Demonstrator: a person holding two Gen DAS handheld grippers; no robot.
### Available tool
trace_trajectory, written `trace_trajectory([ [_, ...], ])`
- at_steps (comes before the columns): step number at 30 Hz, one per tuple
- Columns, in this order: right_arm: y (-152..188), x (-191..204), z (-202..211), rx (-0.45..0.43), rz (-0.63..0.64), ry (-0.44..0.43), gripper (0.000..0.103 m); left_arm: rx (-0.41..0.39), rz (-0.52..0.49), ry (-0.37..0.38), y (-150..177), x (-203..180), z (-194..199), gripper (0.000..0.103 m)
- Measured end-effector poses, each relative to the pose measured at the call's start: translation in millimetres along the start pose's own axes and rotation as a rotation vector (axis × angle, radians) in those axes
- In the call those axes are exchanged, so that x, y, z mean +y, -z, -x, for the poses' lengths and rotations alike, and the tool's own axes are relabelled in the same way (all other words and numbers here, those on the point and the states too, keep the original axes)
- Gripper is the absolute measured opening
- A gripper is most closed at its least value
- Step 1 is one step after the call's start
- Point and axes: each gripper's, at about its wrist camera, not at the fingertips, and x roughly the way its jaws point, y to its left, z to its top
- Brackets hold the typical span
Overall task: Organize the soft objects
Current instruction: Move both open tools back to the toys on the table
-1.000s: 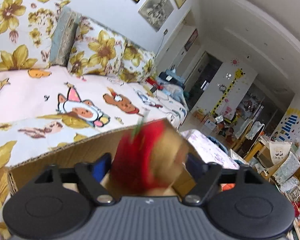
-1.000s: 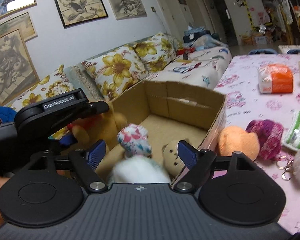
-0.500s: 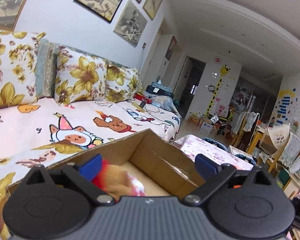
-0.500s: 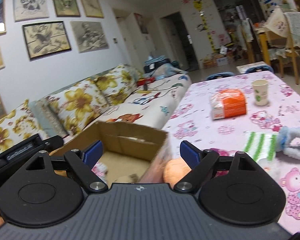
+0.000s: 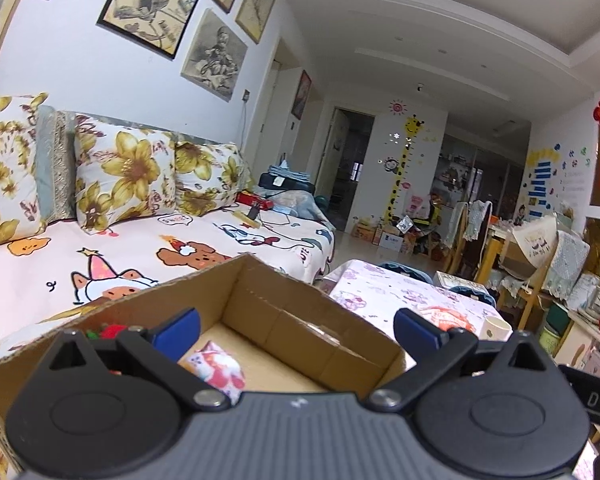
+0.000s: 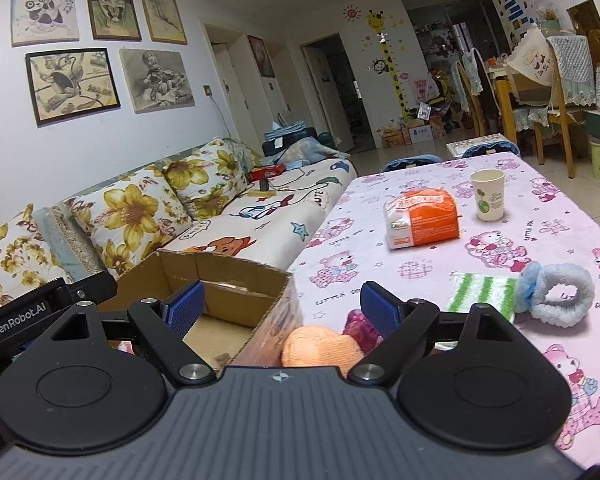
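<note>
**Both grippers spread wide at the cardboard box, nothing held**

The sofa [image 5: 148,248], dressed in a cartoon-animal sheet with yellow-flower cushions along its back, runs along the far side of the cardboard box [image 5: 300,312]. On the other side of the box stands the table [image 6: 540,216], covered in a pink teddy-bear cloth; the box's corner sits against the table's edge.

The cardboard box is open-topped, and its brown floor is partly bare. Inside it, near the left gripper [image 5: 296,326], lies a floral-print plush toy [image 5: 216,368]. A red soft toy [image 5: 112,331] shows in the box's near left corner, mostly hidden behind the gripper's arm.

The left gripper hangs over the box's near wall. Its jaws have just been opening and now stand at their full spread, with nothing between the blue pads. The right gripper [image 6: 280,306] points across the box's right-hand wall toward the table, jaws wide apart and empty too.

Just outside the box, on the table, an orange plush ball [image 6: 320,348] rests against the box wall, and a magenta knitted ball [image 6: 358,328] sits just beside it. Farther from the box lie a green-striped cloth [image 6: 482,292] and a fluffy grey-blue ring [image 6: 560,298], which touches the cloth's right edge. Well beyond them stand an orange tissue pack [image 6: 422,218] and a paper cup [image 6: 487,195].
</note>
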Motion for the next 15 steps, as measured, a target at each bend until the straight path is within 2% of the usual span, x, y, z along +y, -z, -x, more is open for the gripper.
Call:
trace_trajectory([
  [15,-1,-15,4,-0.020,-0.019,0.072,0.103,0.007,-0.070,0.076,9,-32,-2,0.102],
])
